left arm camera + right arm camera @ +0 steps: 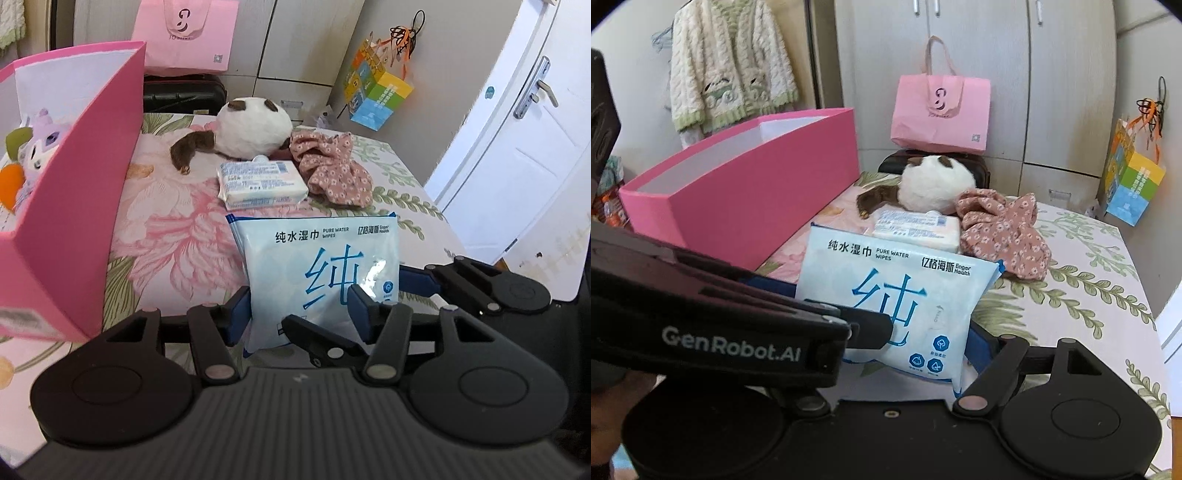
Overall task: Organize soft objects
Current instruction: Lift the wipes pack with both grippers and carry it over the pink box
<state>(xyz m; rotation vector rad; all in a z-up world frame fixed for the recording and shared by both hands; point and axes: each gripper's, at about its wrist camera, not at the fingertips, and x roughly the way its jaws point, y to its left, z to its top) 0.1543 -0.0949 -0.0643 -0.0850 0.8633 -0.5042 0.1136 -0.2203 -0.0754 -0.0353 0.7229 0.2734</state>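
Note:
A pale blue pack of wet wipes [317, 266] [886, 295] hangs upright above the flowered bed [173, 229]. My left gripper [300, 314] is shut on its lower left part, one blue pad at the pack's edge and the other on its face. My right gripper [886, 343] straddles the same pack with its jaws wide and counts as open. One of its fingers [982, 343] stands beside the pack's right edge; the other is hidden behind the left gripper. A panda plush [255, 125], a smaller wipes pack [262, 182] and a floral cloth [332, 173] lie further back.
An open pink box [74, 206] [746, 206] stands on the bed's left side with plush toys [37, 147] inside. Behind are a black case [184, 96] and a pink bag [940, 110]. A white door [517, 147] is on the right. A cardigan [727, 62] hangs at the back left.

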